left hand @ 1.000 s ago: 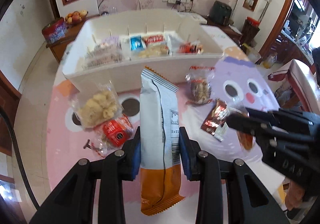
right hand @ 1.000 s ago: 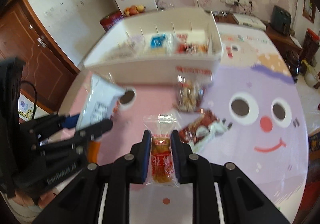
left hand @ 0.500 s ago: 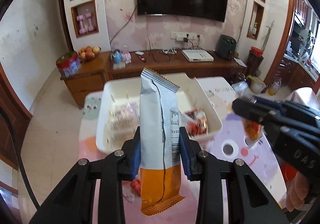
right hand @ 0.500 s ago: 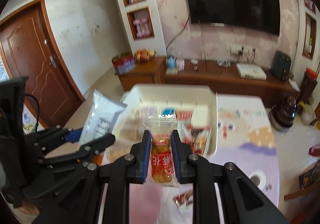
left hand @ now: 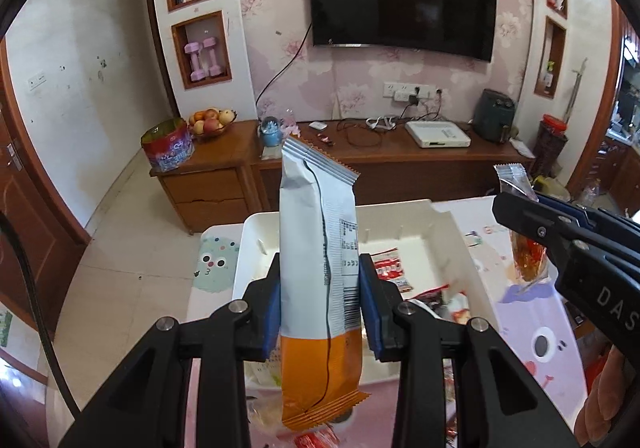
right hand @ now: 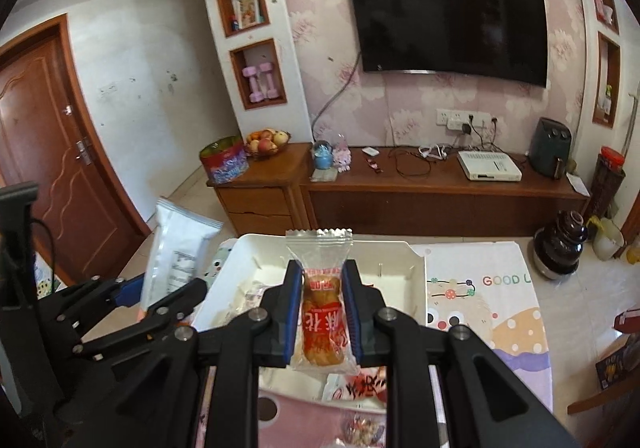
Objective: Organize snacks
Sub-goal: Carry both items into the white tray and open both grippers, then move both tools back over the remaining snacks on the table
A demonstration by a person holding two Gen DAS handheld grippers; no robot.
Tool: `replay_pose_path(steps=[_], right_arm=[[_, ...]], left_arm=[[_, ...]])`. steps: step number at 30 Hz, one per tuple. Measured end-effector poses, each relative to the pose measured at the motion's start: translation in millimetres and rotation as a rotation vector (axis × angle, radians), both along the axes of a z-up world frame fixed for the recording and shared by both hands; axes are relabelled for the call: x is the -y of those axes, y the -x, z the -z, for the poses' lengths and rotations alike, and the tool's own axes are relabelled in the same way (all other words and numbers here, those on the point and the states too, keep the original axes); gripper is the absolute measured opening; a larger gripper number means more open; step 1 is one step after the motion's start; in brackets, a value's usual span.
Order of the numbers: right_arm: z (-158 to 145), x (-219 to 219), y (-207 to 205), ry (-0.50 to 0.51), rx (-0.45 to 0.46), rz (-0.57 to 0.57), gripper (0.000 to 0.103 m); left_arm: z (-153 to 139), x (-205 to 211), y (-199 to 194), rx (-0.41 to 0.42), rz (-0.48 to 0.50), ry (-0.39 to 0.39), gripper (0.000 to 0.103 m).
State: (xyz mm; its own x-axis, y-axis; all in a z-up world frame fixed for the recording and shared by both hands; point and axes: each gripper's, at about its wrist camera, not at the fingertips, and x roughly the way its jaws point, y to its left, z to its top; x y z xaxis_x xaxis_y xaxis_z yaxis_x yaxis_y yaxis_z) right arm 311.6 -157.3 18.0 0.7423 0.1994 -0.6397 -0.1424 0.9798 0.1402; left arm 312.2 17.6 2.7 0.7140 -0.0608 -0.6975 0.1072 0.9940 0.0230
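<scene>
My left gripper (left hand: 319, 302) is shut on a tall silver and orange snack bag (left hand: 318, 248), held upright above the near wall of the white divided organizer box (left hand: 460, 244). My right gripper (right hand: 322, 314) is shut on a small clear packet with a fried twist and red label (right hand: 322, 322), held above the same box (right hand: 416, 268). The right gripper also shows at the right of the left wrist view (left hand: 520, 208), and the left gripper with its bag at the left of the right wrist view (right hand: 176, 300). Red snack packets (left hand: 388, 268) lie inside the box.
The box sits on a pink and purple cartoon table mat (right hand: 516, 324). More loose snacks lie on the mat near the box's front (left hand: 316, 438). Beyond the table stand a wooden TV cabinet (right hand: 420, 200), a TV (right hand: 448, 20), a fruit bowl (right hand: 267, 142) and a door (right hand: 48, 152).
Both grippers have risen and tilted up with their snacks still held, moving forward over the box. The view went from looking down at the table to looking across the room.
</scene>
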Motion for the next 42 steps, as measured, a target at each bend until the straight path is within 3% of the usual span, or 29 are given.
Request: replay_pose_path(steps=[4, 5, 6, 7, 8, 12, 14, 20, 31, 42], right_arm=[[20, -1, -26, -0.010, -0.056, 0.007, 0.022], [28, -2, -33, -0.009, -0.081, 0.005, 0.023], [36, -3, -38, -0.003, -0.104, 0.005, 0.023], [45, -5, -43, 0.011, -0.134, 0.006, 0.025], [57, -8, -50, 0.038, -0.177, 0.010, 0.028], [88, -10, -53, 0.089, -0.244, 0.026, 0.039], [97, -6, -48, 0.095, -0.252, 0.043, 0.049], [106, 1, -33, 0.079, -0.270, 0.055, 0.052], [79, 5, 11, 0.043, -0.222, 0.048, 0.052], [46, 13, 95, 0.014, -0.136, 0.042, 0.053]], left_arm=[[23, 1, -22, -0.045, -0.026, -0.025, 0.034], [33, 1, -31, -0.077, -0.031, -0.029, 0.041], [43, 2, -35, -0.107, -0.034, -0.029, 0.051], [54, 1, -42, -0.149, -0.038, -0.022, 0.080], [64, 1, -46, -0.175, -0.042, -0.017, 0.091], [90, -2, -51, -0.212, -0.067, -0.032, 0.091], [97, -4, -47, -0.212, -0.064, -0.030, 0.091], [99, -2, -27, -0.186, -0.061, -0.025, 0.091], [71, 1, 25, -0.108, -0.042, -0.001, 0.091], [37, -4, 122, -0.025, -0.067, -0.005, 0.092]])
